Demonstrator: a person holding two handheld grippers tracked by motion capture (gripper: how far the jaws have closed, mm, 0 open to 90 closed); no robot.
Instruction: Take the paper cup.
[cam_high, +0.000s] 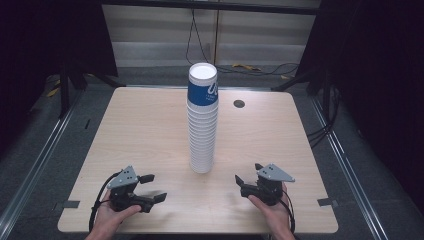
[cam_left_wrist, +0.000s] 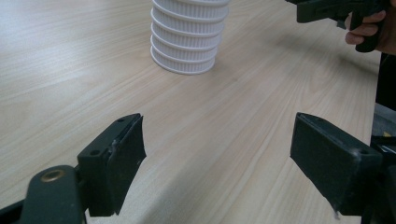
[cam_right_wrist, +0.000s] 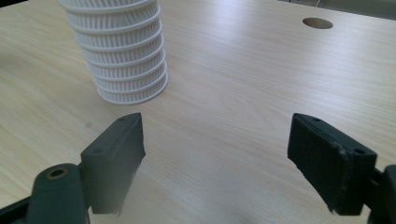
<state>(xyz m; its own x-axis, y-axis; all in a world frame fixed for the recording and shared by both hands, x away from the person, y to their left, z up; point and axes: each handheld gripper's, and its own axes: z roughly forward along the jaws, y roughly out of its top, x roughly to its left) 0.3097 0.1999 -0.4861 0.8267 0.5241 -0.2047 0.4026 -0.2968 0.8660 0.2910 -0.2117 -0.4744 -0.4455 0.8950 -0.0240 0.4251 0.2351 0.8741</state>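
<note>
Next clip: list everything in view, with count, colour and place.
stack of cups: one tall stack, white with a blue top cup, upside down at mid-table.
table: one, light wood, with a dark round hole near its far right.
cables: several, black, on the floor behind the table.
left gripper: one, black, open, near left edge of the table.
right gripper: one, black, open, near right.
hands: two, holding the grippers.

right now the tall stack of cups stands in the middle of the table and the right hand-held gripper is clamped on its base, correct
Not quite. The stack of cups does stand mid-table, but the right hand-held gripper is not clamped on it: the right gripper view shows its jaws open over bare table, the stack apart.
</note>
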